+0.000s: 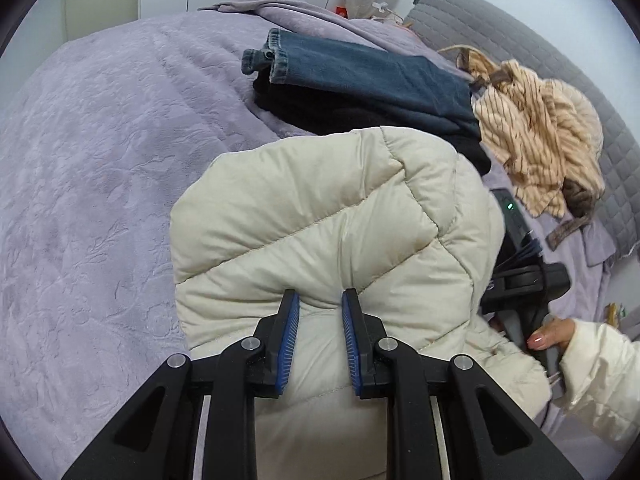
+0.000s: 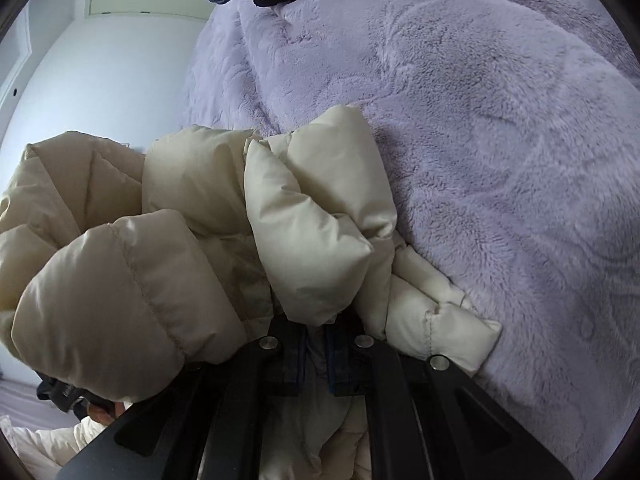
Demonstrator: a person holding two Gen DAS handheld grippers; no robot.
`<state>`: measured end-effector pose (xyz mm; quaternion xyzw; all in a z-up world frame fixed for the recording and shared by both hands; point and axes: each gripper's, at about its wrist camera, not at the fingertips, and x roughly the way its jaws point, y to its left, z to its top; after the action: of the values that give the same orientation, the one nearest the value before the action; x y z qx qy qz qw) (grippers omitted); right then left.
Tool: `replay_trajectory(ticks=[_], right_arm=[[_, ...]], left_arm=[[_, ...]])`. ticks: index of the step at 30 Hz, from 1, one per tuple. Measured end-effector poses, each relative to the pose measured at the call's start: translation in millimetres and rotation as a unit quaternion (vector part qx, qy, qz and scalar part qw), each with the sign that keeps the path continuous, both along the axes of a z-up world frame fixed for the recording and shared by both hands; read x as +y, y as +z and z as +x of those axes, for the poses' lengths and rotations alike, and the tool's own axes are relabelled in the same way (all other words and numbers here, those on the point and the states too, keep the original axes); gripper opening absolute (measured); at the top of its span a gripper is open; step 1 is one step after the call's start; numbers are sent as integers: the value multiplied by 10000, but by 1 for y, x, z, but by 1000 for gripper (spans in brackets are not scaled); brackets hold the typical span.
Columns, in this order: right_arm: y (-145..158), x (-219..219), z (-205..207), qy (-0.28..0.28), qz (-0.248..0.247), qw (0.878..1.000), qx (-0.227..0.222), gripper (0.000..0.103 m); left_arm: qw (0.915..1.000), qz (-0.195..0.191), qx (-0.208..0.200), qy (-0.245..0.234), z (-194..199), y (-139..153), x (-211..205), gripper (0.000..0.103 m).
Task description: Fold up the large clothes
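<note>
In the left wrist view, the left tool (image 1: pixel 320 300) has its blue-padded jaws pinched into a puffy fold of the cream down jacket (image 1: pixel 320 216); the padding bulges between them, so they read as clamped on the jacket, though a gap remains because of the bulk. The jacket sits bundled on the lilac plush bed cover (image 1: pixel 88 200), just in front of folded blue jeans (image 1: pixel 360 76) stacked on a dark garment (image 1: pixel 320 114). A striped beige garment (image 1: pixel 536 136) lies crumpled to the right, near the grey quilted headboard (image 1: pixel 520 36). The person's right hand (image 1: pixel 550 334) grips the handle of the other device at the jacket's right edge.

In the right wrist view, the right tool (image 2: pixel 316 354) is largely buried under jacket (image 2: pixel 304 216) folds; fabric fills the space between its jaws, so it appears clamped on the jacket too. The bed cover (image 2: pixel 500 140) stretches beyond.

To do this fold well, both grips should probably move together, carrying the held edge over evenly and then pressing down, since down filling tends to spring back and slide.

No brand, label or readable writing shows in either view.
</note>
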<state>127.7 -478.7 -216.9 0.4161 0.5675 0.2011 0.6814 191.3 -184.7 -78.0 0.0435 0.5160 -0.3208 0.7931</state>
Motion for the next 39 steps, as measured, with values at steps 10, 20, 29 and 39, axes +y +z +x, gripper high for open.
replay_trajectory(ticks=[10, 20, 29, 39], right_arm=[[40, -50, -38, -635, -162, 9978, 92, 74], [107, -63, -92, -1016, -751, 9919, -92, 80], [30, -83, -95, -1928, 345, 9777, 757, 10], [31, -65, -72, -1126, -185, 9892, 924, 13]], left_arm=[[9987, 488, -123, -80, -12, -16, -16, 23], [9989, 455, 3, 62, -7, -19, -16, 23], [9998, -8, 201, 79, -4, -14, -6, 23], [9982, 542, -83, -238, -19, -24, -36, 23]])
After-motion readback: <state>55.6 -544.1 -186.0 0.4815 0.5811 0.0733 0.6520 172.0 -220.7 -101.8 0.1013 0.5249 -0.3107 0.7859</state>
